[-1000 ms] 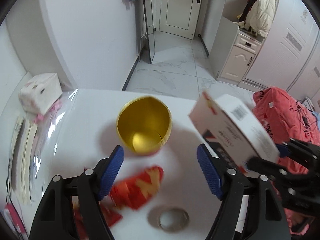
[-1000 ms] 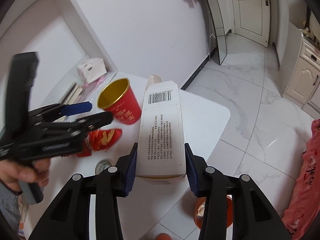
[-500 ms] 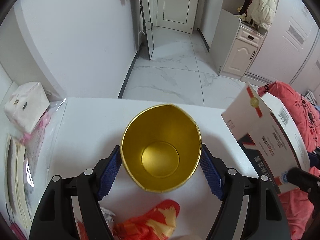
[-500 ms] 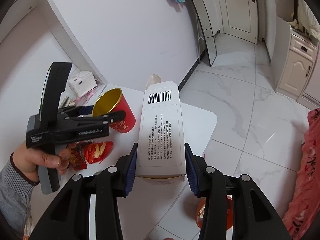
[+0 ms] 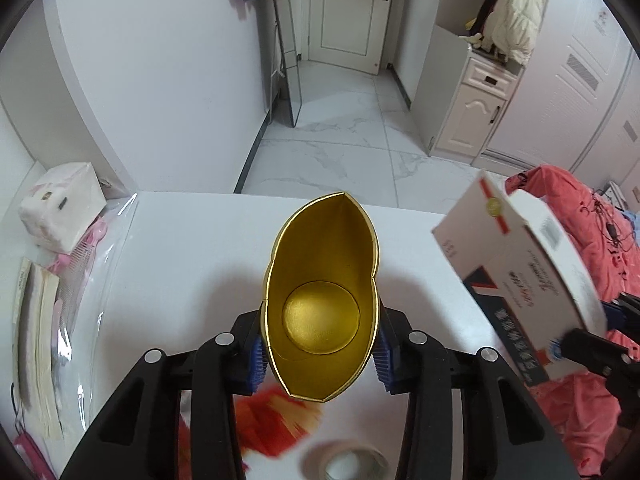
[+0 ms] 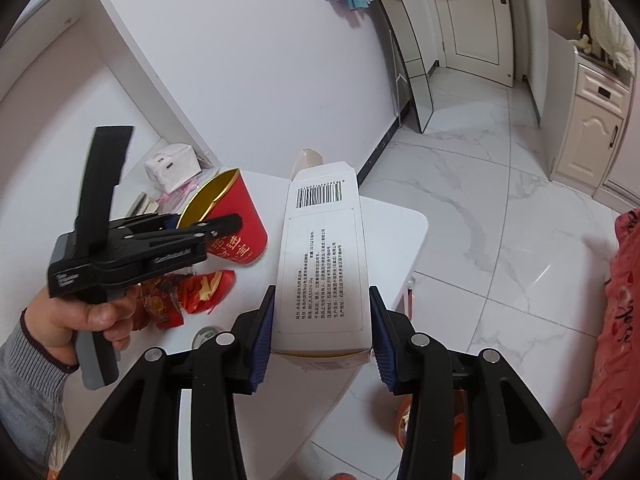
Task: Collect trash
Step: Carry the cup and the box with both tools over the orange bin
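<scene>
A red paper cup with a gold inside point(image 5: 320, 312) sits between the pads of my left gripper point(image 5: 320, 360). The jaws are closing on it and its rim is squashed into a narrow oval. From the right wrist view the cup point(image 6: 236, 224) tilts over the white table point(image 6: 400, 224), with the left gripper point(image 6: 216, 228) held by a hand. My right gripper point(image 6: 322, 336) is shut on a white carton with a barcode point(image 6: 322, 256), held upright past the table edge. The carton point(image 5: 520, 280) also shows at the right of the left wrist view.
Red snack wrappers point(image 6: 204, 288) and a small round lid point(image 5: 352, 460) lie on the table near me. A tissue box point(image 5: 60, 208) and books point(image 5: 32, 340) fill the left side. Red bedding point(image 5: 580, 208) lies right; an orange bin point(image 6: 404, 420) stands on the floor below.
The left gripper went forward over the wrappers to the cup, then its jaws closed and crushed the round rim into an oval. The right gripper kept hold of the carton.
</scene>
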